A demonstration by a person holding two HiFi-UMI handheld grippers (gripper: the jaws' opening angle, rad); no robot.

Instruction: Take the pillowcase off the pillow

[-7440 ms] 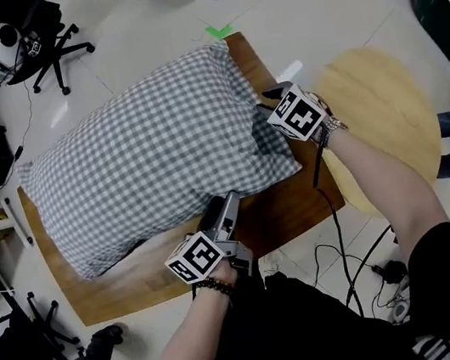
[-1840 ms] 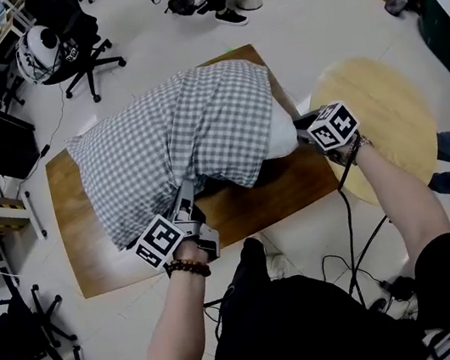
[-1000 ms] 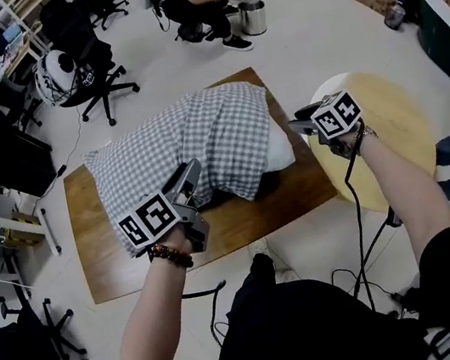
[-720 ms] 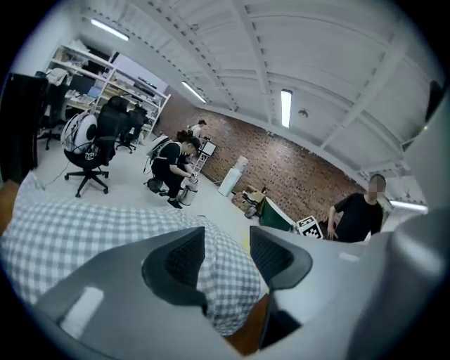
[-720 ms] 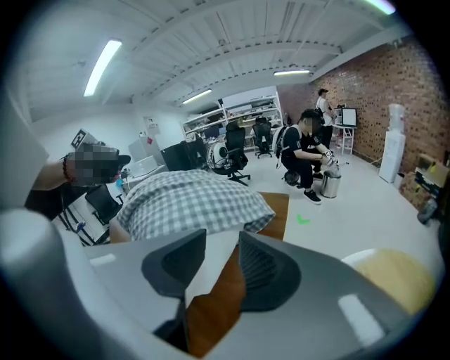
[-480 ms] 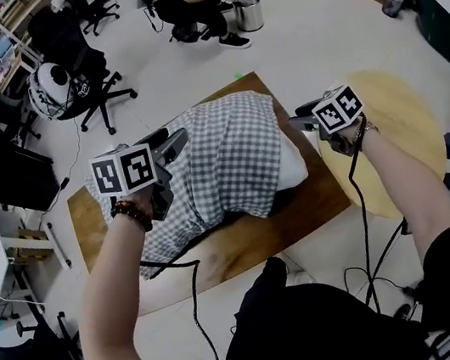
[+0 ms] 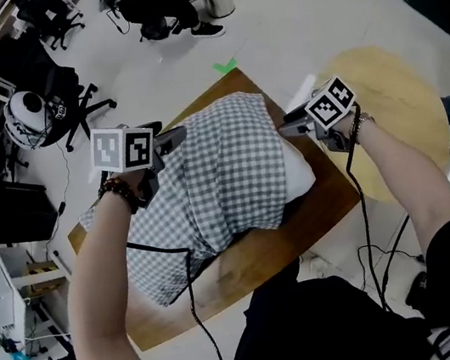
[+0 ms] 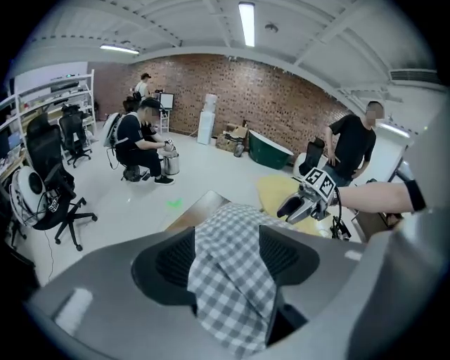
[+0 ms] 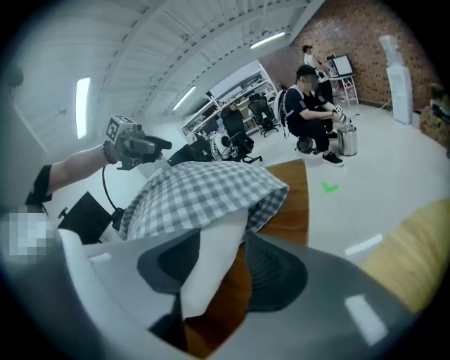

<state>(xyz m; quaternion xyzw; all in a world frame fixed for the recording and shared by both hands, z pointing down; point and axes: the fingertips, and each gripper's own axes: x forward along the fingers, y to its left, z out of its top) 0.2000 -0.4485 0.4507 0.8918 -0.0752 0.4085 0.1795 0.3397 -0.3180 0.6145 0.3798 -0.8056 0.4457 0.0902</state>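
The grey-and-white checked fabric pillowcase [image 7: 217, 185] is bunched up over most of the white pillow [image 7: 296, 178], and both lie on the brown wooden tabletop [image 7: 248, 259], which sits low over a pale floor. The case covers the pillow's far end and middle, its loose end trailing off toward the table's left corner, while the bare white end of the pillow pokes out from under the cloth's edge on the right. The left gripper [image 7: 175, 133] is held above the upper left side of the checked cloth; its jaws have just been opening and now stand wide apart, with a loose fold of the pillowcase draped between the ribbed pads rather than pinched by them. The right gripper [image 7: 287, 127] reaches in at the exposed pillow end; its jaws have also just been opening, and the white corner of the pillow sits between them, lying against one pad with a gap of brown wood showing before the other. A round light wooden tabletop [image 7: 394, 110] stands just beside the brown one, under the right forearm. A green tape mark [image 7: 225, 66] is on the floor beyond the table's far corner.
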